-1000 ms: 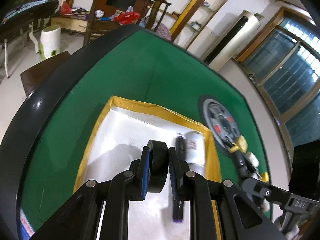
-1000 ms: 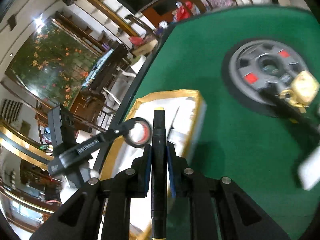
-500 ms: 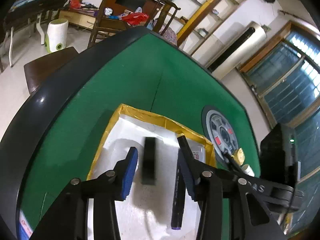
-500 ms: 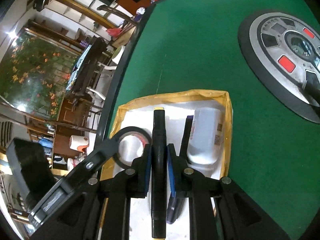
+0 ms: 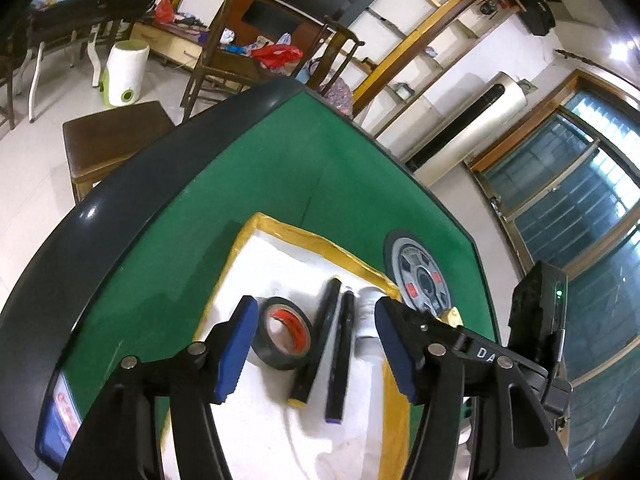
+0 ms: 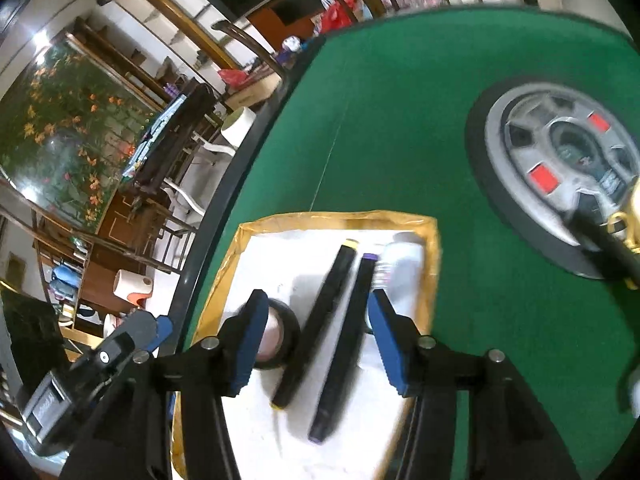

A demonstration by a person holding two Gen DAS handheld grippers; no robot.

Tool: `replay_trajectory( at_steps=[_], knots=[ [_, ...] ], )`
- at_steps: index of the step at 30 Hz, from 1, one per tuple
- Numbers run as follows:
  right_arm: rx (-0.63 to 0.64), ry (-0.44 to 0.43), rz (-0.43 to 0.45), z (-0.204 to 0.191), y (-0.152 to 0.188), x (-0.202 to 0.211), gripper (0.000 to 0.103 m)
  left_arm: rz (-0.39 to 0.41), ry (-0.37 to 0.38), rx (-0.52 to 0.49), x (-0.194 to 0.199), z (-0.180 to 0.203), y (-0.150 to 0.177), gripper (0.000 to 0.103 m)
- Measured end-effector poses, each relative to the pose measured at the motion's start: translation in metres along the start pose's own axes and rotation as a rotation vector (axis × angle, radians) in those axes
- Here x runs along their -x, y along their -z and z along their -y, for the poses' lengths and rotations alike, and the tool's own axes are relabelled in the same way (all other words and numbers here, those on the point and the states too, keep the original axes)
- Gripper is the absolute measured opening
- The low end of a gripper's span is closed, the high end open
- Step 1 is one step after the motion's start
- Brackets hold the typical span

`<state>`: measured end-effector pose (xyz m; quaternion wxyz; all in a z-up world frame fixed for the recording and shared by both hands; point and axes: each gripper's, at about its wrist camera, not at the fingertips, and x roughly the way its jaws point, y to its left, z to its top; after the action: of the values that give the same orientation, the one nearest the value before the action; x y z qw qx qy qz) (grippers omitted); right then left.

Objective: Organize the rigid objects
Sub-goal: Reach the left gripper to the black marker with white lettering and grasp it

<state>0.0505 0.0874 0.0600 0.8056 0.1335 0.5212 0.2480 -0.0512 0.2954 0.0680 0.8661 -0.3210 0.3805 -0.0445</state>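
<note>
A yellow-rimmed tray (image 5: pixel 304 236) with a white floor lies on the green table. In it lie a black tape roll (image 5: pixel 282 334), a yellow-capped black marker (image 5: pixel 318 344), a purple-capped black marker (image 5: pixel 340 356) and a white bottle (image 5: pixel 366 320). My left gripper (image 5: pixel 314 302) hovers above them, its jaws opening, with its pads touching nothing. In the right wrist view the tape roll (image 6: pixel 276 336), both markers (image 6: pixel 320 320) (image 6: pixel 344 344) and the bottle (image 6: pixel 400 276) lie below my right gripper (image 6: pixel 316 296). Its jaws are opening too, clear of everything.
A round grey control dial (image 6: pixel 560 168) with red buttons sits in the table's middle, right of the tray. A gold object (image 6: pixel 634 204) and a black stick lie on it. The table has a raised dark rim (image 5: pixel 120 208); chairs and furniture stand beyond.
The left gripper let go of the tape roll, which now lies flat in the tray, and drew back. The right gripper released the yellow-capped marker into the tray beside the purple one.
</note>
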Motion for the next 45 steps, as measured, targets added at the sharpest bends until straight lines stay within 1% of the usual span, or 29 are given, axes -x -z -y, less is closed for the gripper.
replay_trajectory(
  at_steps=[2, 5, 6, 8, 11, 14, 16, 17, 19, 20, 21, 22, 23, 25, 26, 28, 30, 33, 36, 37, 39, 40, 42, 45],
  knots=[
    [0.007, 0.006, 0.028, 0.006, 0.003, 0.015, 0.052, -0.001, 0.017, -0.016, 0.004, 0.01, 0.005, 0.064],
    [0.008, 0.021, 0.089, 0.022, 0.009, 0.046, 0.058, -0.004, 0.042, -0.071, 0.008, 0.037, 0.015, 0.064],
    [0.007, 0.025, 0.107, 0.026, 0.011, 0.055, 0.061, -0.003, 0.047, -0.089, 0.011, 0.044, 0.021, 0.068],
    [0.003, 0.044, 0.159, 0.042, 0.018, 0.082, 0.064, 0.0, 0.06, -0.135, 0.014, 0.064, 0.028, 0.072],
    [-0.002, 0.092, 0.244, 0.067, 0.029, 0.121, 0.067, 0.0, 0.08, -0.207, 0.016, 0.093, 0.043, 0.072],
    [-0.011, 0.172, 0.336, 0.095, 0.041, 0.162, 0.069, 0.014, 0.095, -0.288, 0.017, 0.121, 0.059, 0.072],
    [-0.002, 0.247, 0.401, 0.112, 0.053, 0.186, 0.069, 0.104, 0.067, -0.35, 0.028, 0.139, 0.071, 0.072],
    [0.008, 0.279, 0.424, 0.118, 0.058, 0.194, 0.069, 0.198, 0.051, -0.403, 0.039, 0.153, 0.081, 0.072],
    [0.043, 0.382, 0.492, 0.129, 0.069, 0.215, 0.072, 0.322, 0.048, -0.468, 0.056, 0.172, 0.095, 0.083],
    [0.055, 0.417, 0.517, 0.134, 0.074, 0.222, 0.081, 0.364, 0.051, -0.479, 0.06, 0.177, 0.098, 0.102],
    [0.065, 0.451, 0.544, 0.138, 0.078, 0.228, 0.09, 0.403, 0.078, -0.481, 0.063, 0.182, 0.103, 0.103],
    [0.074, 0.488, 0.579, 0.143, 0.082, 0.236, 0.093, 0.409, 0.108, -0.48, 0.06, 0.184, 0.105, 0.102],
    [0.079, 0.529, 0.617, 0.15, 0.087, 0.243, 0.096, 0.381, 0.116, -0.482, 0.052, 0.187, 0.105, 0.102],
    [0.072, 0.579, 0.658, 0.164, 0.088, 0.253, 0.097, 0.228, 0.04, -0.493, 0.017, 0.195, 0.104, 0.102],
    [0.055, 0.589, 0.669, 0.175, 0.087, 0.257, 0.097, 0.148, 0.007, -0.494, -0.001, 0.197, 0.105, 0.102],
    [0.013, 0.572, 0.676, 0.197, 0.085, 0.263, 0.097, 0.05, 0.001, -0.475, -0.027, 0.197, 0.107, 0.102],
    [-0.047, 0.544, 0.682, 0.226, 0.08, 0.265, 0.097, -0.043, 0.009, -0.419, -0.053, 0.192, 0.108, 0.102],
    [-0.099, 0.557, 0.695, 0.258, 0.076, 0.264, 0.097, -0.109, 0.017, -0.349, -0.079, 0.193, 0.109, 0.102],
    [-0.137, 0.569, 0.706, 0.282, 0.08, 0.259, 0.097, -0.163, 0.014, -0.267, -0.104, 0.198, 0.109, 0.102],
    [-0.154, 0.559, 0.701, 0.289, 0.08, 0.256, 0.097, -0.184, 0.008, -0.237, -0.116, 0.2, 0.106, 0.102],
    [-0.182, 0.53, 0.683, 0.296, 0.079, 0.256, 0.097, -0.226, 0.01, -0.183, -0.137, 0.203, 0.102, 0.102],
    [-0.185, 0.525, 0.7, 0.298, 0.081, 0.259, 0.097, -0.254, 0.018, -0.148, -0.151, 0.203, 0.1, 0.102],
    [-0.181, 0.546, 0.717, 0.299, 0.083, 0.262, 0.097, -0.289, 0.018, -0.101, -0.171, 0.206, 0.099, 0.102],
    [-0.198, 0.524, 0.722, 0.299, 0.084, 0.265, 0.097, -0.336, 0.004, -0.05, -0.201, 0.207, 0.098, 0.102]
  ],
)
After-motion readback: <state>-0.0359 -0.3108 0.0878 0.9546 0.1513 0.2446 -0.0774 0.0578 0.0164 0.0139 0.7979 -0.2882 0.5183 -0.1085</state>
